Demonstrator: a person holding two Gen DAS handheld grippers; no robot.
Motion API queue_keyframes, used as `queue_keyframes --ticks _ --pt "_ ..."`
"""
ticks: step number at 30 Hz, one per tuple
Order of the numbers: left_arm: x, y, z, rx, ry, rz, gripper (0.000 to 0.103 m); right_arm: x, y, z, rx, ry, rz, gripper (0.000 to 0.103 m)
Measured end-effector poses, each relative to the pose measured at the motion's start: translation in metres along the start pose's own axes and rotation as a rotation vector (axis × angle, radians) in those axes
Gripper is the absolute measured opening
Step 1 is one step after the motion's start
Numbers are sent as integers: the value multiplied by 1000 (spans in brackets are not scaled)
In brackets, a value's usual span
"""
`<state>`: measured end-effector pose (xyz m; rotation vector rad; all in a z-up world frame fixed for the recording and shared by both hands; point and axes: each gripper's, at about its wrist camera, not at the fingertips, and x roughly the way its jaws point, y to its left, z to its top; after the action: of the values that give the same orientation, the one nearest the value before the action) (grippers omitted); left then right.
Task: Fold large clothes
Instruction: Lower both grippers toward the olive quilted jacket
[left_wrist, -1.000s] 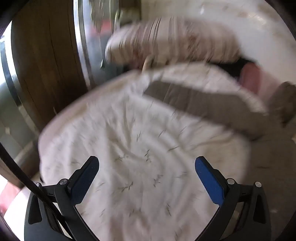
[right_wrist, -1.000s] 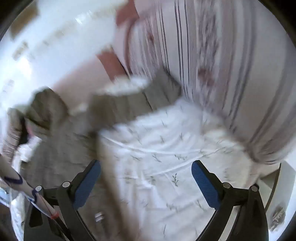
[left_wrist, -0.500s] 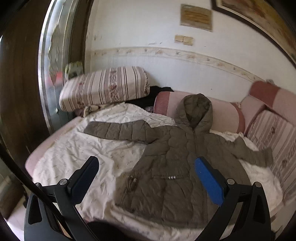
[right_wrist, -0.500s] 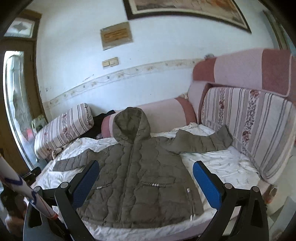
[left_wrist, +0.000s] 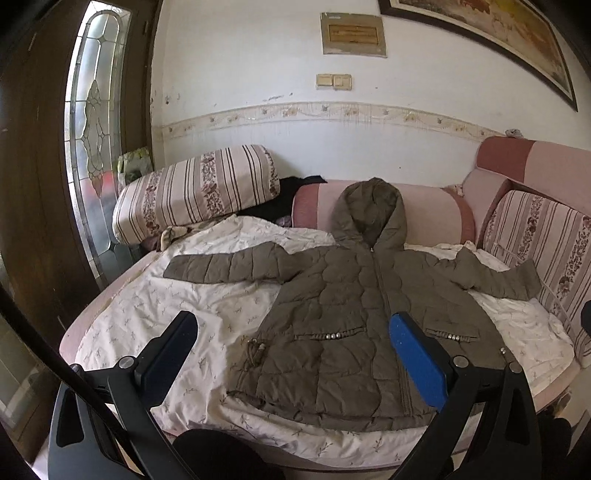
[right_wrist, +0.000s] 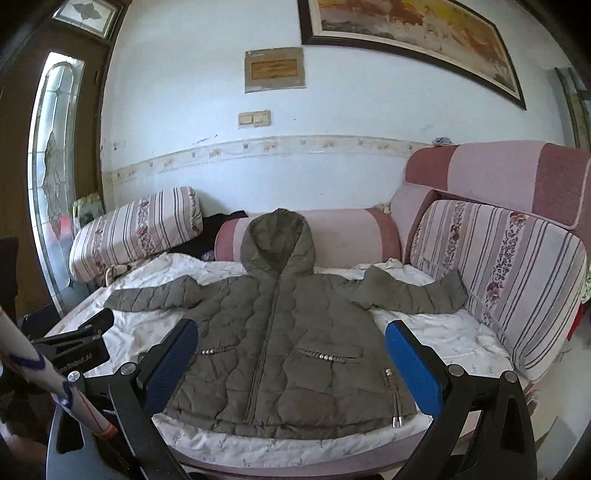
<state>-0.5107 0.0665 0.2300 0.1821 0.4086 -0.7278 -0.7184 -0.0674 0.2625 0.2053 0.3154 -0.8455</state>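
I hold both of my tools back from the couch, above its front edge. My left gripper (left_wrist: 293, 354) has its blue-padded fingers (left_wrist: 415, 356) spread wide with nothing between them, and my right gripper (right_wrist: 290, 360) is spread just as wide and holds nothing either. The olive-green quilted hooded jacket (right_wrist: 280, 347) lies flat and face up on the white floral-print sheet (left_wrist: 207, 310) that covers the seat, zipped closed, untouched by either tool. Its hood (right_wrist: 277, 242) rests propped against the pink bolster cushion (right_wrist: 345, 236) at the back, its hem lies near the sheet's front edge, and both sleeves stretch out sideways. One sleeve (left_wrist: 225, 266) reaches toward the striped floral bolster pillow (left_wrist: 195, 192) by the dark wooden door with its leaded-glass pane (left_wrist: 92, 122); the other sleeve (right_wrist: 413, 290) ends touching the striped floral back cushion (right_wrist: 506, 273) of the couch. In the right wrist view the black frame of my left tool shows at the lower left, well apart from the jacket.
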Motion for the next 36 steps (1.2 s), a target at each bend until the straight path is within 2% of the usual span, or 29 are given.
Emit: queue_keyframes --ticks 9,36 --pt "12 -1 -1 7 47 -4 103 14 13 -7 -25 30 1 103" --pt "26 -9 -14 39 124 -18 103 37 6 -21 5 133 -3 103"
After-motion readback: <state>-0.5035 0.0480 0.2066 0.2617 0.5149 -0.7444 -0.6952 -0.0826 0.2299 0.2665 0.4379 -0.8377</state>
